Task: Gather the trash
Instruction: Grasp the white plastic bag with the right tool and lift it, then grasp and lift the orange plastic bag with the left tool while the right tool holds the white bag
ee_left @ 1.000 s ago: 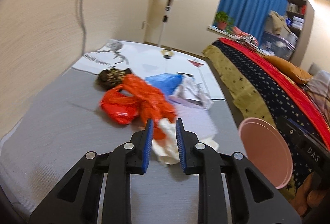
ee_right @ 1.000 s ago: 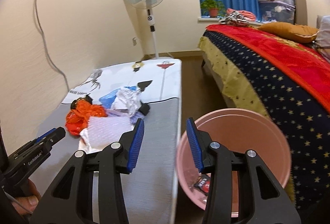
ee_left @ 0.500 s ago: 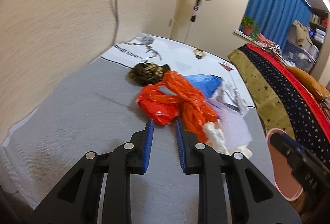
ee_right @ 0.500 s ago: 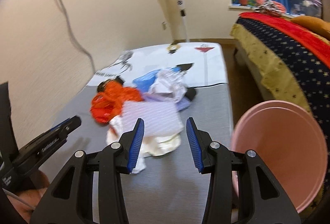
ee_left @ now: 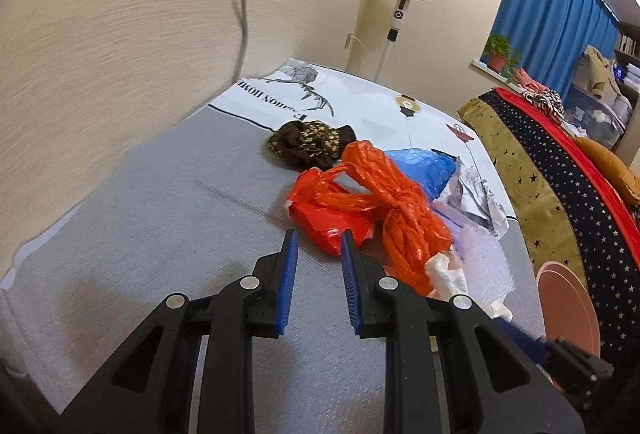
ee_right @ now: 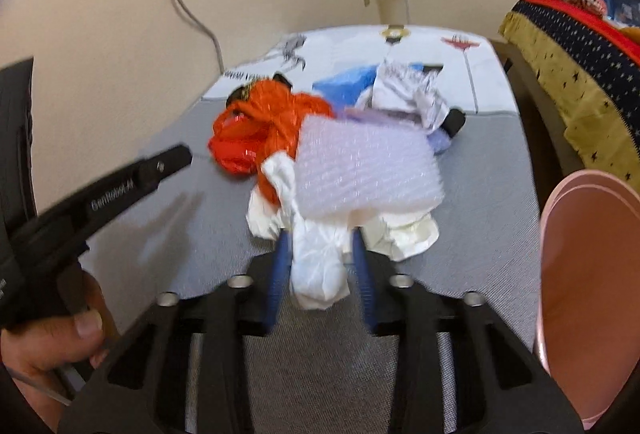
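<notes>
Lying crumpled at the near edge of the trash heap, a white knotted plastic bag (ee_right: 318, 266) trails toward the right wrist camera, its long axis running roughly along the line the right tongs (ee_right: 320, 246) point. Its tail sits between the two blue pads, and the jaws are closing around it; blur keeps me from telling whether the pads already press on the plastic, so I would not yet call it gripped. A pale sheet of bubble wrap (ee_right: 366, 170) rests on the far part of that bag, which suggests a lift may drag the sheet along.

Next outward comes the crinkled orange plastic bag (ee_left: 384, 202), twisted into a rope on its right half with a flatter red pouch on its left. The left tongs (ee_left: 318, 238) point at that pouch with a narrow gap and nothing between the pads; the tips are just short of it, the pouch ahead and slightly right. So the right hand is nearer the white bag, the left nearer the orange one.

Behind these lie a blue plastic bag (ee_left: 424, 170) and a dark floral cloth (ee_left: 308, 144), all on the grey mat (ee_left: 160, 218). A pink round bin (ee_right: 592, 294) stands at the mat's right edge, just beside the right tongs, the likely place for the trash.
</notes>
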A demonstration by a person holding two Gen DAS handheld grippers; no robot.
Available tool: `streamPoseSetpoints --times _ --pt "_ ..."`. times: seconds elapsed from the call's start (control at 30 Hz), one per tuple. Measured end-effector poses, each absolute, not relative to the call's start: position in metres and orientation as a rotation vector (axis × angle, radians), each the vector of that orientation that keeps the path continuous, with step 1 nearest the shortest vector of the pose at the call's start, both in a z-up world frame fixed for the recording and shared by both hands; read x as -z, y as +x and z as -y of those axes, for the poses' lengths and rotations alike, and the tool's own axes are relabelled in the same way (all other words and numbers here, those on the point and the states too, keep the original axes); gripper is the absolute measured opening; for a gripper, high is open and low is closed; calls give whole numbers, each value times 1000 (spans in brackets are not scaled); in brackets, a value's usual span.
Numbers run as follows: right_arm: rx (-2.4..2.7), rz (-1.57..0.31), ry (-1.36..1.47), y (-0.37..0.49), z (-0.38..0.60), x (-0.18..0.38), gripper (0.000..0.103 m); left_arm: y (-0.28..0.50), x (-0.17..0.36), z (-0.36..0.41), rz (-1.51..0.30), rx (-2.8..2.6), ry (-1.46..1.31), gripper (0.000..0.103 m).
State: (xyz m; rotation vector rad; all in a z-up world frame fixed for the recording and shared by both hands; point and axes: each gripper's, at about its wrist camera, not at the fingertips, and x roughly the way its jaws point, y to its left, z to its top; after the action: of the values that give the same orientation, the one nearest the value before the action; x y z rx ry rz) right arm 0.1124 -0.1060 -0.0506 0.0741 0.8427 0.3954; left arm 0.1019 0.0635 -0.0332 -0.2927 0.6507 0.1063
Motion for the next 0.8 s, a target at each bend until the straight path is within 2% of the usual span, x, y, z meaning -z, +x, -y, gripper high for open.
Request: streamPoseSetpoints --times 0.07,0.13,0.4,0.67,0.73,0.8 --pt "-412 -852 69 113 106 52 9 105 34 -62 -653 -103 -292 22" --pt "-425 -845 62 111 105 51 5 107 36 -61 -657 -101 -295 22" --pt "-449 -649 125 93 120 8 5 109 35 -53 -644 -40 -308 22" --pt "-365 -617 200 94 149 2 5 118 39 -32 -664 52 -313 22" --pt "-364 -623 203 95 151 3 5 123 43 -24 -680 68 -302 25" --pt "-362 -627 207 95 153 5 5 127 47 -18 -697 64 -292 34"
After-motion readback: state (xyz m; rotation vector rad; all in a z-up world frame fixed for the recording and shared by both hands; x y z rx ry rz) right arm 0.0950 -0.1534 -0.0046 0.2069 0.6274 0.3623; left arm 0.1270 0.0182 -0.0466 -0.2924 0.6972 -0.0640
